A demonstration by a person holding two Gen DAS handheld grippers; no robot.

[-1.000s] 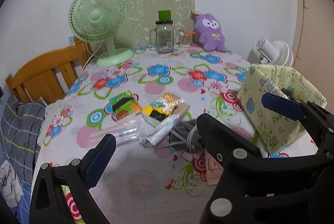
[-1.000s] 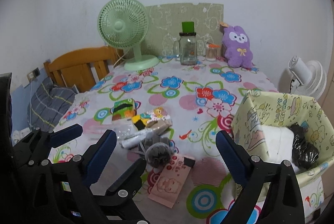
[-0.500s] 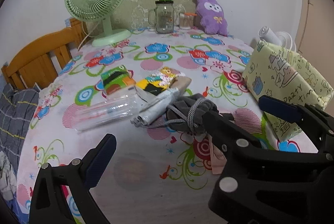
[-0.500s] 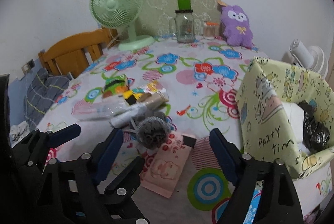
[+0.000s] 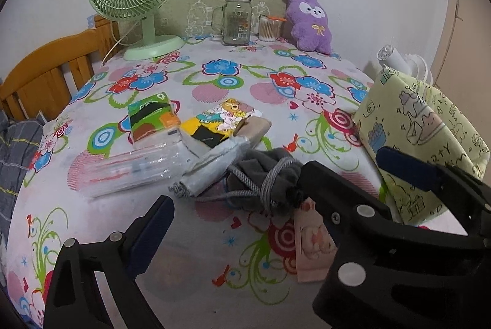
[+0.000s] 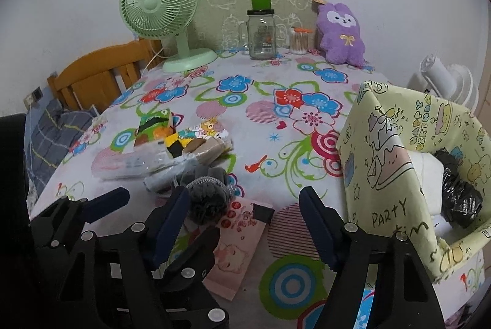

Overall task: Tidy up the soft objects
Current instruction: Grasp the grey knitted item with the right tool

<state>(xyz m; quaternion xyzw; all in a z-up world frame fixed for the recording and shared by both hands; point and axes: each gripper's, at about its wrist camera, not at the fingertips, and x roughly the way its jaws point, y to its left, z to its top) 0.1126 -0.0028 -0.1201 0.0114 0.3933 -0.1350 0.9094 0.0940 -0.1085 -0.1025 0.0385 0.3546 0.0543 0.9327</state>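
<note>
Left gripper: spread wide, nothing between the jaws, poised over the cloth before the pile. Clear plastic sleeve: leftmost of the pile, light, likely slippery; best pinched across its width. Grey drawstring pouch: mid-pile, soft, crushable; cord-wrapped neck probably the surest hold. Pink tissue packet: flat on the cloth, light, pliant; best taken by an edge. Right gripper: closing, not yet pressing, packet and pouch below the gap. Yellow party box: far right, destination by the look of it.

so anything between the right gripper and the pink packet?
Nothing visible. The right gripper, jaws closing with nothing pinched, frames the pink packet. The grey pouch touches the packet's far corner; the left gripper's finger overlaps its near-left edge.
</note>
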